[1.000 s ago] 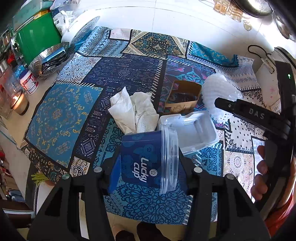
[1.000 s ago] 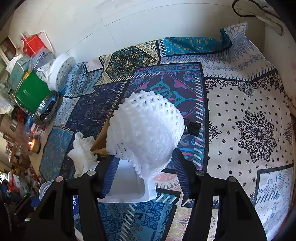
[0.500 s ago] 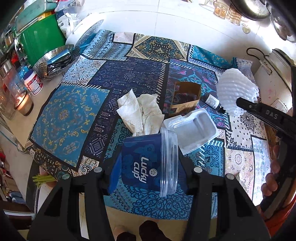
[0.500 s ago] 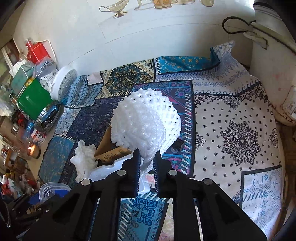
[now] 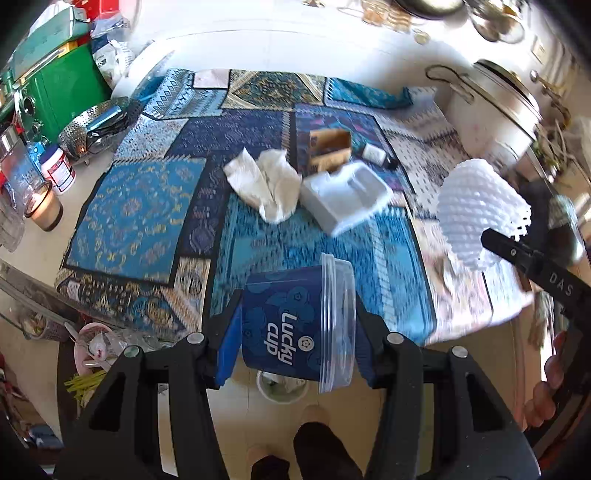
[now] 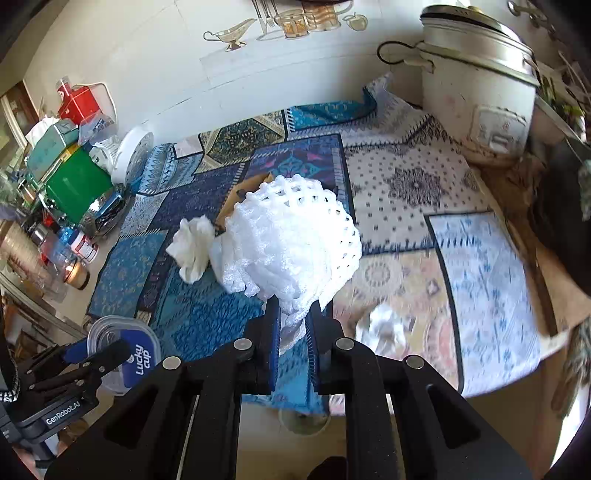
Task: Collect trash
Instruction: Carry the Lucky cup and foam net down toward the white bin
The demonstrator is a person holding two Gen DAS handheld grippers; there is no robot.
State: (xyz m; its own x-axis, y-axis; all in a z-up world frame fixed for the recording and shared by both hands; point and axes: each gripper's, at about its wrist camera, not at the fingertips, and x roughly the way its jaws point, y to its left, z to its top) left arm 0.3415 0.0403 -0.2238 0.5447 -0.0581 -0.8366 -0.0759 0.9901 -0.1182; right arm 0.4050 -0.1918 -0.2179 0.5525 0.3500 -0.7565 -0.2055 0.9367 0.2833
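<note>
The right gripper (image 6: 291, 325) has its jaws pinched narrow on the foam net (image 6: 295, 236), held above the cloth at frame centre. The left gripper (image 5: 295, 332) clamps the cup (image 5: 291, 325) sideways at bottom centre. The net looks feather-light and squashy, so an edge pinch should hold. The cup looks stiff but slick. Farther off, mid-frame, lie a soft tissue (image 5: 264, 184), a thin tray (image 5: 343, 195) best taken by its rim, and a carton (image 5: 328, 147).

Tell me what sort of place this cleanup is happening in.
Most likely a home kitchen. A white rice cooker stands at the corner of the patchwork tablecloth, a metal steamer basket sits at the table's other side, and the wall carries tableware decals.
</note>
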